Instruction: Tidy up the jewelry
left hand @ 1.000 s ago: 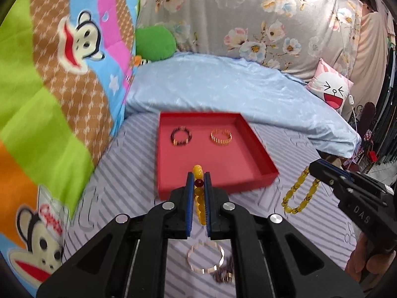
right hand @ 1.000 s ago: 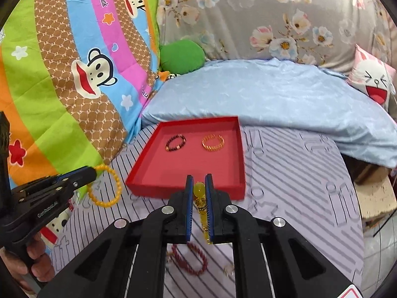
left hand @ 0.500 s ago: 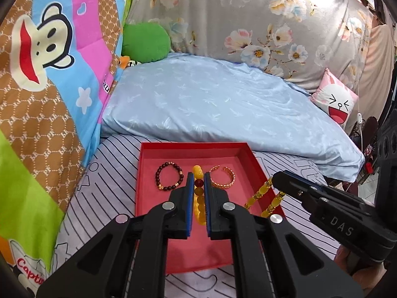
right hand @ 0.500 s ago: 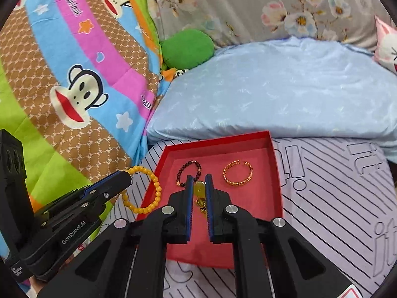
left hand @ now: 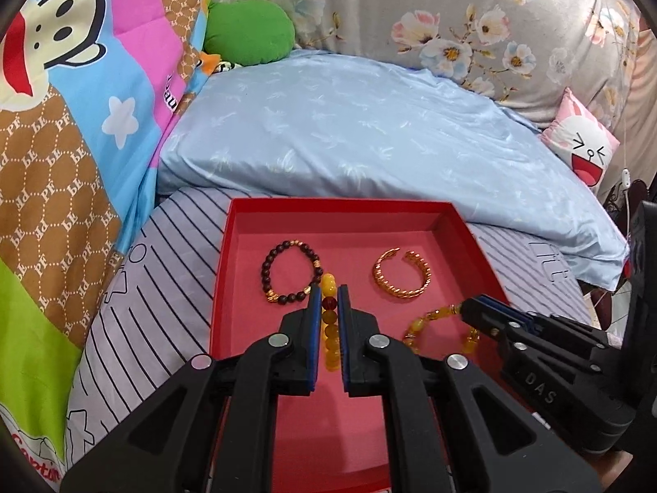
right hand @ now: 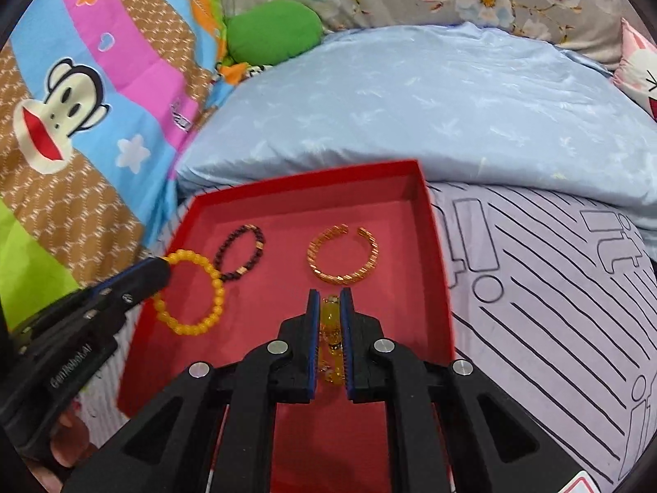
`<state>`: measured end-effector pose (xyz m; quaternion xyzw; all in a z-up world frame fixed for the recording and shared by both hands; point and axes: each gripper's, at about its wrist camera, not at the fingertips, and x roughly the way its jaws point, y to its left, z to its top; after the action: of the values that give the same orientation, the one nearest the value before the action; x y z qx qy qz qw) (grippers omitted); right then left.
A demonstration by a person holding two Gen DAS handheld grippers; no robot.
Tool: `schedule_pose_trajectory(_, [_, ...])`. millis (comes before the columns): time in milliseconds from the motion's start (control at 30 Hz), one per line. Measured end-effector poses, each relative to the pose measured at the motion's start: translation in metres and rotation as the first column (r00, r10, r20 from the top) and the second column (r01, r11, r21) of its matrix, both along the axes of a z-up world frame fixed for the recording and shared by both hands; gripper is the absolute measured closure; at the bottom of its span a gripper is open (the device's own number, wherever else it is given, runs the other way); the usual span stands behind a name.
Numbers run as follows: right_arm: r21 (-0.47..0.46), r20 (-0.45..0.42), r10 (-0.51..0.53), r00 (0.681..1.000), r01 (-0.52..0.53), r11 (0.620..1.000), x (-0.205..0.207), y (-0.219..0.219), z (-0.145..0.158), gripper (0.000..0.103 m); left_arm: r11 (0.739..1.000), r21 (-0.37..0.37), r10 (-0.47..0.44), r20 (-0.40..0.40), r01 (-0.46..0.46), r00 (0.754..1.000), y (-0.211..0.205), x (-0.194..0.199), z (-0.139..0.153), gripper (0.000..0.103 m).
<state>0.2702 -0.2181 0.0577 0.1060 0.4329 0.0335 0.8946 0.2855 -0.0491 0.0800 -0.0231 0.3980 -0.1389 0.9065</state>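
Note:
A red tray (left hand: 221,287) (right hand: 439,279) lies on the striped bed sheet. In it lie a dark bead bracelet (left hand: 291,271) (right hand: 242,259) and a gold cuff bracelet (left hand: 402,273) (right hand: 343,256). My left gripper (left hand: 329,291) (right hand: 164,267) is shut on a yellow bead bracelet (left hand: 330,328) (right hand: 193,291) and holds it over the tray's left part. My right gripper (right hand: 329,296) (left hand: 468,308) is shut on a yellow amber bracelet (right hand: 330,328) (left hand: 431,320) over the tray's right part, below the gold cuff.
A pale blue quilt (left hand: 369,135) bulges just behind the tray. A monkey-print blanket (left hand: 61,123) rises on the left. A green cushion (left hand: 250,33) and a pink cartoon pillow (left hand: 583,152) sit at the back.
Both grippers have moved forward with their bracelets, from in front of the tray to over its floor. Both stayed shut.

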Motion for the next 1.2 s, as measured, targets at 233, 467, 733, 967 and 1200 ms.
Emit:
schedule_pose_trajectory(233, [-0.051,0.07,-0.023,0.997,0.026,0.998,-0.021,-0.004,0.019,0.068,0.996,0.058,0.067,0.063,-0.071,0.996,0.008,-0.014,0.003,0.048])
schedule_pose_trajectory(467, [-0.067,0.132,0.008,0.991,0.001,0.998,-0.056,0.002,0.041,0.063,0.995,0.06,0.07,0.128,-0.078,0.989,0.017,-0.05,0.022,0.045])
schedule_pose_trajectory(733, [-0.066,0.158,0.024,0.987,-0.014,0.998,-0.093,0.008,0.05,0.063,0.992,0.084,0.079,0.151,-0.092,0.985,0.026,-0.086,0.033,0.045])
schedule_pose_trajectory(967, [-0.119,0.162,0.036,0.986,-0.017,0.993,-0.14,0.014,0.043,0.063,0.994,0.059,0.078,0.145,-0.088,0.986,0.039,-0.126,0.031,0.045])
schedule_pose_trajectory(1200, [-0.146,0.12,0.028,0.992,-0.01,0.989,-0.194,0.021,0.014,0.063,0.991,0.101,0.079,0.072,-0.086,0.994,0.048,-0.168,-0.011,0.045])
